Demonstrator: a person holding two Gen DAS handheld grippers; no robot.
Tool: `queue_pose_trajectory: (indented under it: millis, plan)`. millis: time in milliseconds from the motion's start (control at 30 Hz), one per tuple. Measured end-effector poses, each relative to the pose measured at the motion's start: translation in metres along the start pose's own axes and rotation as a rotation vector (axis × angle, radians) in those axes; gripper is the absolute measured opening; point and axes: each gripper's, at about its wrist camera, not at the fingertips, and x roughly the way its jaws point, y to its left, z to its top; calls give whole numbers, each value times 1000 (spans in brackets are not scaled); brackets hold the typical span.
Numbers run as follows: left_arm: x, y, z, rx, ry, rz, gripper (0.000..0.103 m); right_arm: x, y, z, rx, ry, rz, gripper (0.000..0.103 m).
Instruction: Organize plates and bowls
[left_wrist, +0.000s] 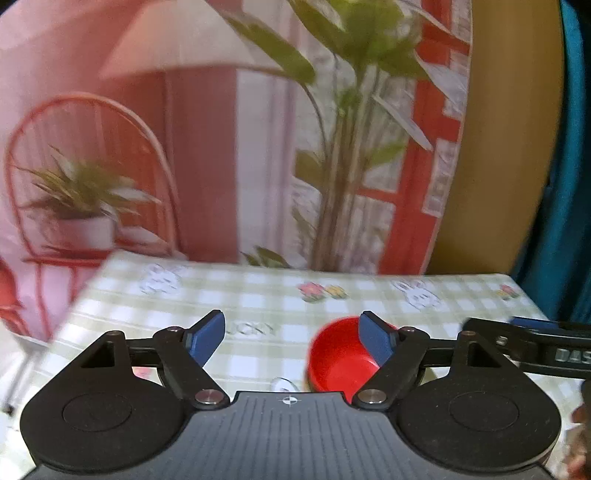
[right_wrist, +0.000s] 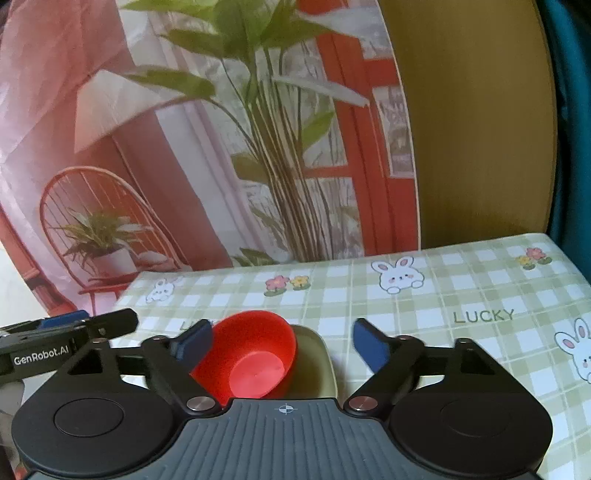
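While both tools hover low over the desk, these lines run from left to right:

Left hand-held gripper (left_wrist: 291, 341): jaws spread wide and holding nothing; its right pad (left_wrist: 375, 341) overlaps the bowl's rim in its own view, though I cannot tell whether it touches.

Bowl (right_wrist: 255, 356): red, tipped on its side toward the right camera, resting in the dish. In the left view it (left_wrist: 340, 360) sits right of centre, so it is not yet between the left pads.

Dish (right_wrist: 319, 363): pale green, shallow, flat on the desk under and behind the bowl; only its right part shows.

Right hand-held gripper (right_wrist: 282, 347): also open and empty, with its left pad (right_wrist: 192, 345) hard against the bowl's outer wall and its right pad well clear over the dish.

Desk (right_wrist: 461, 284): checked cloth with rabbits and flowers, bare beyond the two vessels.

Step in hand, as I judge it: seating the bowl upright in the dish, or lifting it out to stack.

Doing it well: centre one rim wall between the pads before closing, one pad inside and one outside. Close slowly, since smooth plastic may slip or roll. Keep the other tool off the dish so it does not slide.

Risk: a nudge from the left pad could roll the bowl off the dish.
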Motion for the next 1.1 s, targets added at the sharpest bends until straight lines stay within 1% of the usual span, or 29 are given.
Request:
queue_pose_trajectory:
  millis: [100, 167, 233, 367, 500, 633, 733, 800, 967, 1100]
  plan:
    - [-18, 1, 3, 9, -47, 57, 83, -15, 3, 1, 0, -25, 2, 100]
    - [-29, 1, 6, 9, -64, 79, 83, -25, 5, 1, -5, -34, 1, 103]
    - [-40, 1, 9, 8, -80, 93, 84, -36, 6, 1, 0, -46, 3, 103]
    - [-69, -3, 14, 36, -141, 137, 84, -60, 10, 6, -2, -69, 2, 103]
    - [-97, -7, 21, 36, -177, 134, 84, -87, 16, 13, -22, -110, 3, 103]
    - [-121, -8, 27, -7, -169, 95, 85, -116, 25, 23, -57, -145, -11, 103]
    - [-139, -8, 31, -30, -186, 86, 85, -136, 31, 29, -72, -164, -19, 103]
    - [-152, -10, 34, -21, -200, 90, 85, -152, 36, 32, -78, -180, -15, 103]
    - [-188, -15, 40, 38, -249, 132, 85, -185, 49, 39, -101, -222, -13, 103]
    - [-216, -13, 46, 45, -285, 130, 85, -208, 59, 45, -112, -250, -1, 103]
